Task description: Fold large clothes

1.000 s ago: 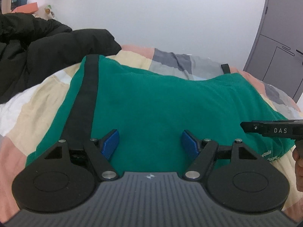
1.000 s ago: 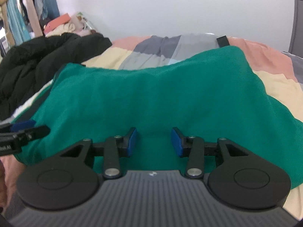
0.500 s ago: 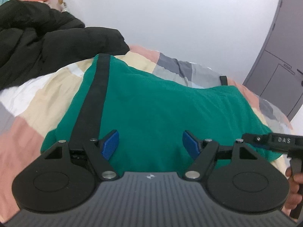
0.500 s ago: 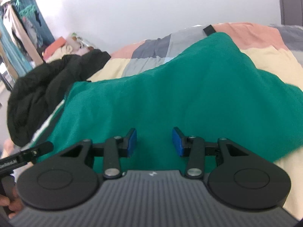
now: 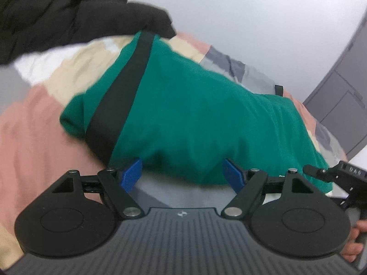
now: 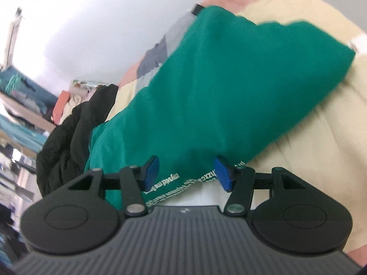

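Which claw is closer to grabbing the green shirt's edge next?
Probably the right gripper: the green fabric garment's printed hem lies between its opening jaws. The left gripper, also opening, frames mostly bedcover below the hem.

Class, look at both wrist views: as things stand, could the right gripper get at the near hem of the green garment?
Probably yes. The right gripper already straddles the printed hem of the green garment, its jaws opening around it, with nothing between the blue pads and the cloth.

black jacket (image 5: pixel 68 16) heaped beside green garment (image 5: pixel 206 119), bedspread (image 5: pixel 36 123) bare nearby
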Demonstrator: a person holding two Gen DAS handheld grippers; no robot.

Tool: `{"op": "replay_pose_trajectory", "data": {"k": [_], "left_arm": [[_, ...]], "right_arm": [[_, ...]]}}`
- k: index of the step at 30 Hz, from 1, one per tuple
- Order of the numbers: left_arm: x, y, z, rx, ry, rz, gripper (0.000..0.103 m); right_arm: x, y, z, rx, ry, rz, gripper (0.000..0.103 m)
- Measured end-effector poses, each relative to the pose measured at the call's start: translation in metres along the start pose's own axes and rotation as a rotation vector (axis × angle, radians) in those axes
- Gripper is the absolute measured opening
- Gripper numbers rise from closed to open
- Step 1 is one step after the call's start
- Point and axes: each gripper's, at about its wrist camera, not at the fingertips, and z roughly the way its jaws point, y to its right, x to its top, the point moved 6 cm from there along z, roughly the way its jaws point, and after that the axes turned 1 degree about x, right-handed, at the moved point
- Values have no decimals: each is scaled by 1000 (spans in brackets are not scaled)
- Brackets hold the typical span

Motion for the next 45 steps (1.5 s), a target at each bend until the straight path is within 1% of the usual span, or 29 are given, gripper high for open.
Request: {"op": "replay_pose_trajectory", "data": {"k": [1, 2, 4, 5, 8, 11, 13, 15, 16, 19, 21, 23, 24, 25, 26, 27, 28, 29, 30, 31, 32, 34, 36, 39, 41, 43, 45], "left_arm": [[0, -4, 3, -14, -16, -35, 85], [0, -9, 7, -36, -31, -82, 86], [-2, -20, 14, -63, -58, -184, 91], [-2, -27, 19, -85, -75, -241, 91], [-6, -43, 30, -152, -124, -394, 91], [-7, -57, 37, -244, -126, -569, 91], [-7, -65, 41, -281, -113, -658, 91], [-8, -74, 48, -321, -113, -751, 91], [-9, -79, 51, -336, -107, -787, 91], [-7, -86, 58, -357, -76, -828, 89], [-4, -86, 61, -360, -52, -831, 88], [-2, -85, 65, -337, -46, -805, 81], [-2, -84, 67, -321, -46, -792, 73], [-2, -83, 68, -309, -43, -783, 67], [0, -83, 69, -303, -38, -777, 63], [2, -84, 67, -299, -32, -765, 54], [3, -83, 65, -290, -21, -743, 47], [5, -81, 60, -285, -10, -727, 44], [6, -80, 56, -288, 8, -713, 37], [6, -79, 51, -294, 29, -697, 32], [8, -76, 46, -294, 45, -678, 30], [12, -72, 35, -291, 72, -643, 25], [14, -69, 20, -293, 103, -617, 23], [13, -68, -7, -293, 135, -582, 22], [11, -66, -29, -289, 155, -536, 22], [16, -59, -43, -284, 171, -483, 23], [17, -55, -57, -291, 181, -451, 23]], "right_arm": [[-1, 2, 1, 6, -5, 21, 63], [-2, 5, 3, 15, -9, 46, 73], [-3, 12, 5, 45, -11, 115, 88], [-4, 15, 6, 47, -15, 149, 92], [-8, 30, 12, 64, -29, 273, 92], [-11, 43, 21, 110, -33, 391, 92], [-9, 48, 24, 133, 4, 440, 92], [-4, 53, 26, 135, 47, 466, 92], [-2, 55, 28, 128, 71, 477, 92], [3, 56, 36, 125, 101, 484, 92], [7, 52, 40, 127, 113, 456, 94], [10, 48, 44, 127, 121, 423, 92], [13, 48, 44, 127, 124, 409, 89], [14, 49, 44, 117, 123, 388, 77], [15, 52, 45, 97, 120, 374, 62], [16, 54, 45, 89, 118, 368, 59], [18, 56, 45, 94, 116, 361, 53], [19, 54, 44, 90, 116, 340, 45], [22, 53, 41, 86, 119, 314, 40], [24, 49, 38, 84, 124, 284, 30], [25, 42, 32, 87, 131, 249, 22], [27, 32, 21, 94, 152, 182, 20], [27, 24, 10, 99, 168, 124, 19], [22, 13, -9, 105, 174, 59, 19], [24, 5, -19, 111, 176, 23, 19], [21, -2, -34, 119, 179, -4, 19], [17, -6, -48, 131, 182, -19, 19]]}}
